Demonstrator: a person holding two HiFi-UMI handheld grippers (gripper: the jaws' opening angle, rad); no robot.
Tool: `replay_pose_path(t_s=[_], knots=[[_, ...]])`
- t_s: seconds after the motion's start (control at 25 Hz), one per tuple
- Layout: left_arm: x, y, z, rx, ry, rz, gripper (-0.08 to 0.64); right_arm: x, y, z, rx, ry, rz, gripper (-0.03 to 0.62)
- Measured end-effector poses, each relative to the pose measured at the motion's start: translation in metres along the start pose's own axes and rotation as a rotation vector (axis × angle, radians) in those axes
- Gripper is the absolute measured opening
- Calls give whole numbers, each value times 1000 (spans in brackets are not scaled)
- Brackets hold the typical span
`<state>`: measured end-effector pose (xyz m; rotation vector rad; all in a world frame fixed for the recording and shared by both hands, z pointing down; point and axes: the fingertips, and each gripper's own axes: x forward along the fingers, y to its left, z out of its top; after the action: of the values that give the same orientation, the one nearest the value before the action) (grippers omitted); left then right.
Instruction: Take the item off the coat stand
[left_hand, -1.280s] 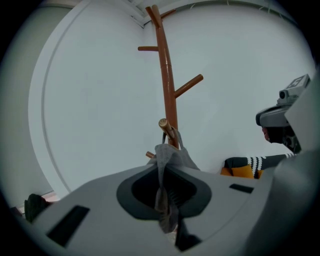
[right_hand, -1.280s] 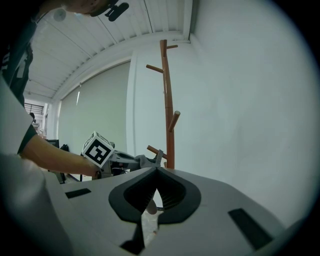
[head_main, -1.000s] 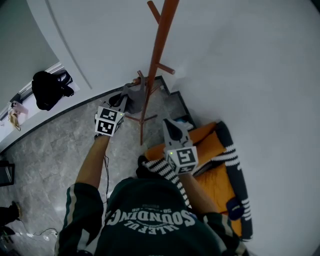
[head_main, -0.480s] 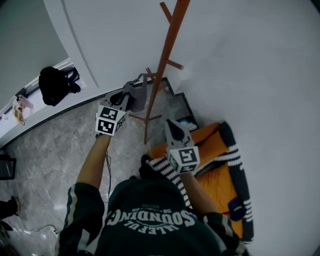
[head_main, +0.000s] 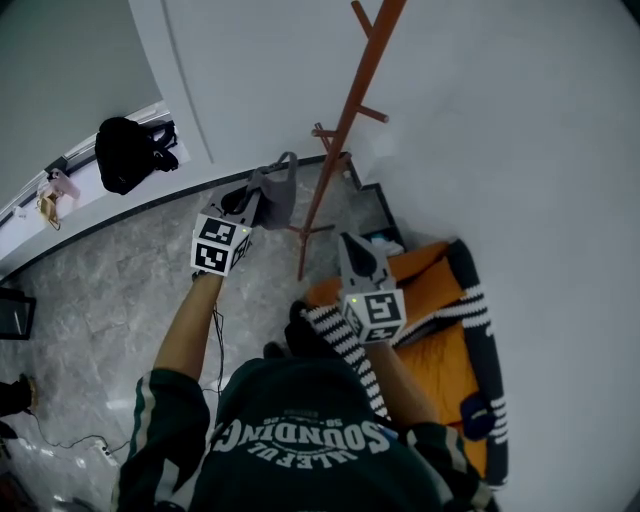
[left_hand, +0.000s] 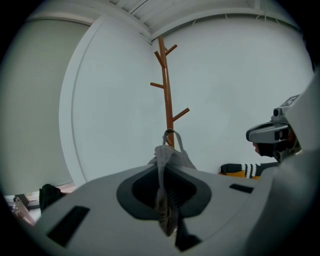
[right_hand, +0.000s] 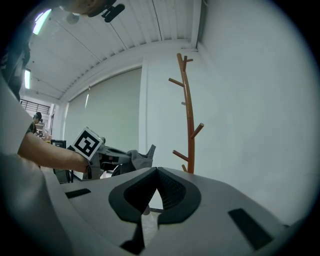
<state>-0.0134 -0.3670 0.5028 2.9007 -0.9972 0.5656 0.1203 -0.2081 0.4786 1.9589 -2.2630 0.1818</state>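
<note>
The brown wooden coat stand (head_main: 345, 120) rises by the white wall and shows in the left gripper view (left_hand: 165, 90) and the right gripper view (right_hand: 188, 110), its pegs bare. My left gripper (head_main: 255, 200) is shut on a grey fabric item (head_main: 272, 195) with a loop strap, held left of the pole and off the pegs. The item (left_hand: 167, 157) hangs pinched between the jaws of the left gripper (left_hand: 165, 172). My right gripper (head_main: 356, 245) is shut and holds nothing, low to the right of the pole; its jaws (right_hand: 157, 172) meet at the tips.
An orange cushion with black-and-white striped edging (head_main: 440, 340) lies on the floor by the wall at the right. A black bag (head_main: 125, 155) sits on a ledge at the far left. Grey marble floor (head_main: 120, 290) spreads below the left arm.
The left gripper has carried the grey item away from the stand's pegs, and the gap between item and pole has widened. The right gripper has drifted slightly, still shut.
</note>
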Motion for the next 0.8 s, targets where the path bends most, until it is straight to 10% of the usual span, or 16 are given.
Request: replay_pose_path(t_s=[0.8], knots=[[-106, -17, -35, -63, -40, 31, 20, -33, 51, 2, -65, -52, 38, 0]])
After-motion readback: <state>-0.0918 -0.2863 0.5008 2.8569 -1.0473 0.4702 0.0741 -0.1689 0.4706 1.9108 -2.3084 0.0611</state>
